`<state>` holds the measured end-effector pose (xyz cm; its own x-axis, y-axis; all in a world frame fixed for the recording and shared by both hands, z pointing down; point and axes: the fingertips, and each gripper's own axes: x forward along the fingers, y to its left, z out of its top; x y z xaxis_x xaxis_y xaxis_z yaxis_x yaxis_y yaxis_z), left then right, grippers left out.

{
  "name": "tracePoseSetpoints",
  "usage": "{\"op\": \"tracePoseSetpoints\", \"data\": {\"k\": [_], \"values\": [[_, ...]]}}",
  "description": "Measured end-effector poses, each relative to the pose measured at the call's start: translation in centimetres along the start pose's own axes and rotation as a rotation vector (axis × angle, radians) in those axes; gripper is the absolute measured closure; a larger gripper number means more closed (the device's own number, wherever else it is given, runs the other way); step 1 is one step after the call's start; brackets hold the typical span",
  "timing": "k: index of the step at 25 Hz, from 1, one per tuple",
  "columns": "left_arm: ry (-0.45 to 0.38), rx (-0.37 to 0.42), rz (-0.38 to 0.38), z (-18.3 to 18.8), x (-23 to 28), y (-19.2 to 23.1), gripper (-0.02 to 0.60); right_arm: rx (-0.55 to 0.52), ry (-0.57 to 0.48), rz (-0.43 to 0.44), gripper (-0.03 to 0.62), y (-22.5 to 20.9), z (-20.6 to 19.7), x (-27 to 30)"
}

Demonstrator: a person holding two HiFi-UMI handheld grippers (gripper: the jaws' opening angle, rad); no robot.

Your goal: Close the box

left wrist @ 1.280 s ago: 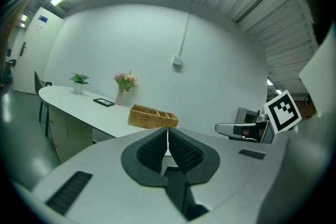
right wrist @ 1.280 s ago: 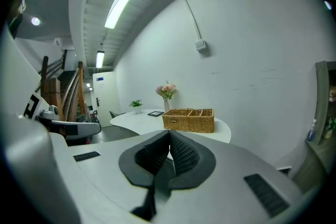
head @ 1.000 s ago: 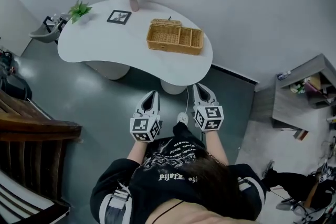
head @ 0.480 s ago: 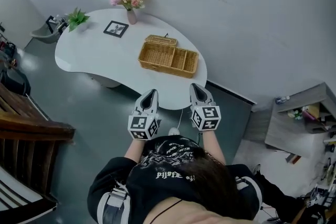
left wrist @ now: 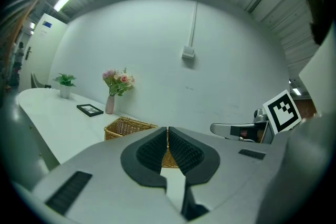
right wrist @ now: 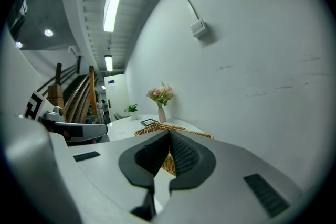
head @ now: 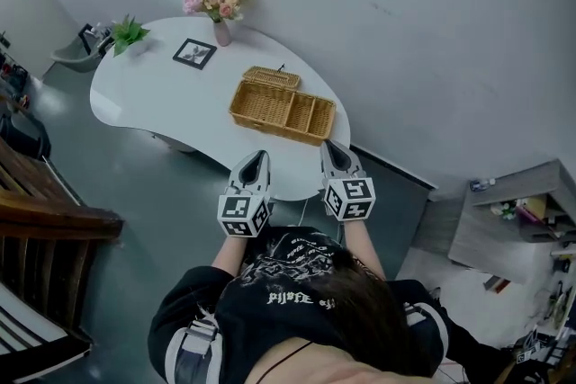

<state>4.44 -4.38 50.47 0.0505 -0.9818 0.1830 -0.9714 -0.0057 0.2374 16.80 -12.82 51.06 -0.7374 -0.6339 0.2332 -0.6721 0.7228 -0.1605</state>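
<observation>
An open wicker box (head: 282,111) with inner compartments sits on the white table (head: 153,94), its lid (head: 273,77) raised along the far side. Both grippers hover side by side near the table's front edge, short of the box and apart from it. My left gripper (head: 256,159) is shut with nothing between its pads. My right gripper (head: 329,147) is shut and empty too. In the left gripper view the box (left wrist: 126,127) shows just beyond the closed gripper (left wrist: 167,129). The right gripper view has the box (right wrist: 149,130) behind the closed gripper (right wrist: 169,134).
On the table's far side stand a vase of pink flowers (head: 219,4), a small potted plant (head: 130,33) and a flat picture frame (head: 193,54). A white wall rises behind the table. A grey shelf (head: 513,211) stands at the right and wooden stairs (head: 36,220) at the left.
The person has stepped toward the table, so both grippers now sit much closer to the wicker box. Both stayed shut and empty throughout.
</observation>
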Motion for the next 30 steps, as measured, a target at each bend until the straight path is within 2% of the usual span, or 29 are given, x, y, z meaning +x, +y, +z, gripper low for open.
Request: {"op": "tracePoseSetpoints", "data": {"k": [5,9,13,19,25,30], "values": [[-0.003,0.001,-0.001,0.5,1.8,1.7,0.555,0.008,0.0,-0.026,0.569,-0.8,0.4,1.7],[-0.006,0.005,-0.012,1.6,3.6,4.0,0.555,0.031,-0.005,-0.076,0.569,-1.8,0.9,3.6],[0.002,0.01,-0.025,2.9,5.6,6.7,0.555,0.046,0.0,-0.088,0.569,-1.7,1.9,6.0],[0.035,0.044,-0.069,4.5,8.7,10.1,0.555,0.075,0.016,-0.138,0.569,-1.6,3.0,9.7],[0.07,0.062,-0.112,5.9,11.7,13.7,0.555,0.15,0.04,-0.179,0.569,-1.3,4.0,13.7],[0.108,0.081,-0.178,6.6,13.8,16.1,0.555,0.171,0.078,-0.245,0.569,-0.9,4.1,16.8]]}}
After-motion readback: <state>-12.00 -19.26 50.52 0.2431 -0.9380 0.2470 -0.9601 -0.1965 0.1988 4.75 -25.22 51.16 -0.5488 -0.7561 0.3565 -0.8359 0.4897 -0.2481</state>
